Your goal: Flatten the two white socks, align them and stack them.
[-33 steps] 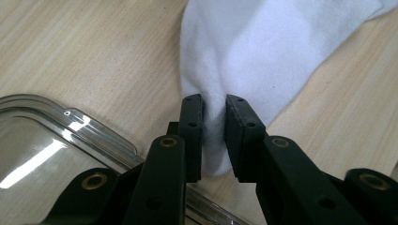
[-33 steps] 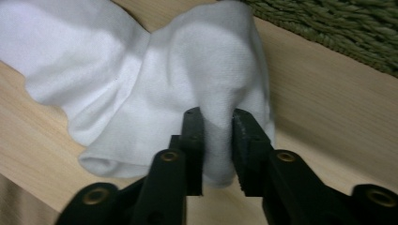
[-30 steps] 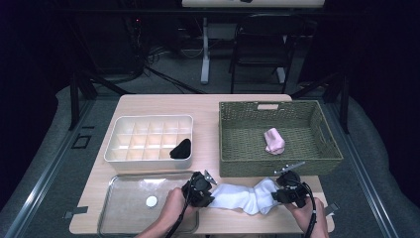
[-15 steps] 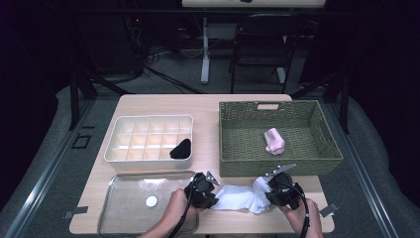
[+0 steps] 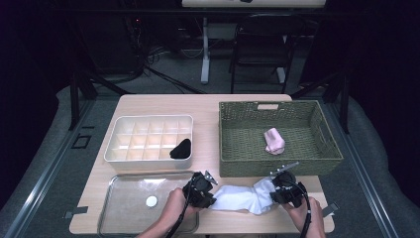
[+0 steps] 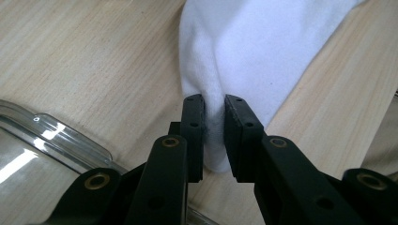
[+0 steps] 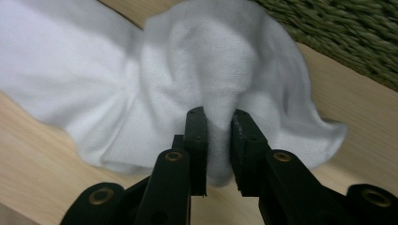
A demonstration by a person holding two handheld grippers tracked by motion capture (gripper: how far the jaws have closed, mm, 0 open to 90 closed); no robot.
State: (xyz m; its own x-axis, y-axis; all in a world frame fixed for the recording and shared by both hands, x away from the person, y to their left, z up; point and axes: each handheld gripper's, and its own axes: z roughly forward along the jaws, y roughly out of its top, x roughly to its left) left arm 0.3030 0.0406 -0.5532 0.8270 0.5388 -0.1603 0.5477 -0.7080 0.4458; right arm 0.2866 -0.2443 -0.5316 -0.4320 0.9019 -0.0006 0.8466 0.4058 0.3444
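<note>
Both grippers are clamping the white sock [image 5: 240, 198] on the near table [image 5: 208, 106] edge: left gripper [image 5: 208, 194] on one end, right gripper [image 5: 275, 191] on the other. Right end is bunching inward compared with a second ago, so the fold looks underway.

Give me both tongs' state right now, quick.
Left tongs: shut on one end of the white sock.
Right tongs: shut on the sock's other end, cloth bunched between the jaws.

Wicker basket [image 5: 237, 148] (pink cloth [image 5: 274, 141] inside), divided box [image 5: 119, 131], tray [image 5: 111, 198].
</note>
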